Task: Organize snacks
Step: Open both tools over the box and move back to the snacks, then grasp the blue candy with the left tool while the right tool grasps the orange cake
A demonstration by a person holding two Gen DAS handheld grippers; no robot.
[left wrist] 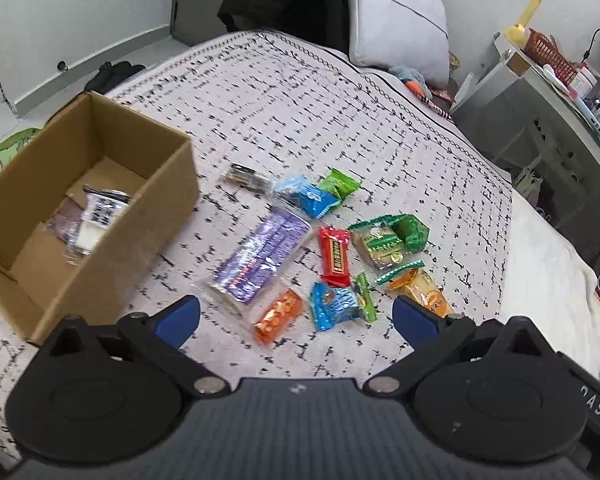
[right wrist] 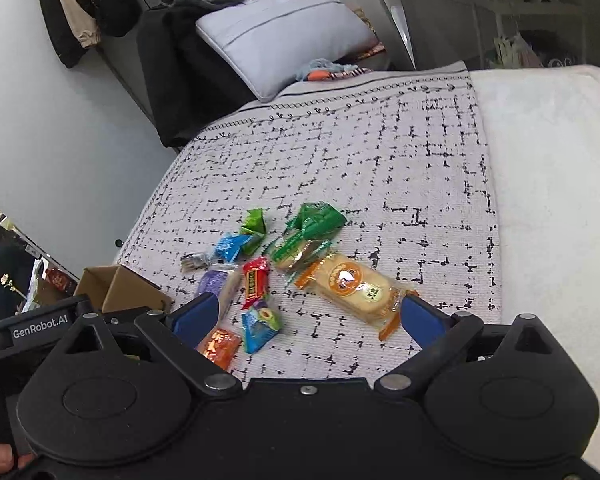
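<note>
An open cardboard box (left wrist: 80,208) sits on a patterned bedspread (left wrist: 300,100), and it serves as the landmark here. Inside it, against the floor of the box, lies one clear-wrapped snack packet (left wrist: 88,222) with a purple and white filling; the rest of the box floor is bare cardboard. Just right of the box lies a long purple packet (left wrist: 260,256), and farther right from the box the loose snacks cluster: a red bar (left wrist: 334,254), blue packets (left wrist: 334,306), an orange packet (left wrist: 278,316), green packets (left wrist: 388,236) and an orange-labelled cracker packet (right wrist: 352,286). The left gripper (left wrist: 296,312) hangs above the near side of the cluster, right of the box, jaws spread wide and empty. The right gripper (right wrist: 308,320) hovers likewise, released, with the cracker packet and the blue packet lying between its spread fingers on the bedspread.
</note>
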